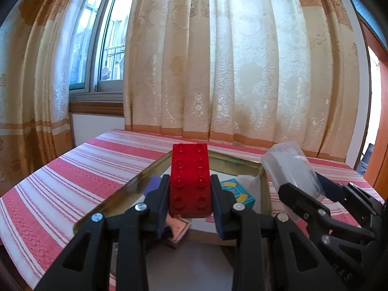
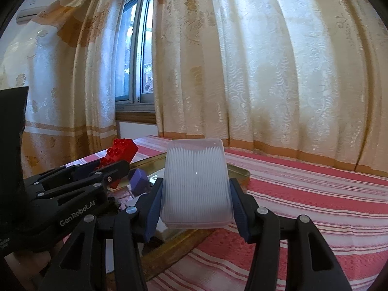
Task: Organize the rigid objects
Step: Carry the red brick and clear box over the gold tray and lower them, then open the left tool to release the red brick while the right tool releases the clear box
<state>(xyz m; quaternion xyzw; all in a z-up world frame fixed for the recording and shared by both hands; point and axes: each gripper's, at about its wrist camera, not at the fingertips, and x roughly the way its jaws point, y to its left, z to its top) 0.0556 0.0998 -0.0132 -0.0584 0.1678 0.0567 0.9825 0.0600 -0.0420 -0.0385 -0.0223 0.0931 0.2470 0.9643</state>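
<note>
My left gripper is shut on a red studded brick, held flat above a gold-rimmed metal tray. In the right wrist view the same red brick and left gripper appear at the left. My right gripper is shut on a clear ribbed plastic box, held over the tray's right rim. From the left wrist view that plastic box and right gripper sit at the right. Inside the tray lie a teal and yellow block, a purple block and a pink piece.
The tray rests on a red and white striped cloth covering a table. Cream and gold curtains hang close behind the table's far edge, with a window at the left. A hand grips the left tool.
</note>
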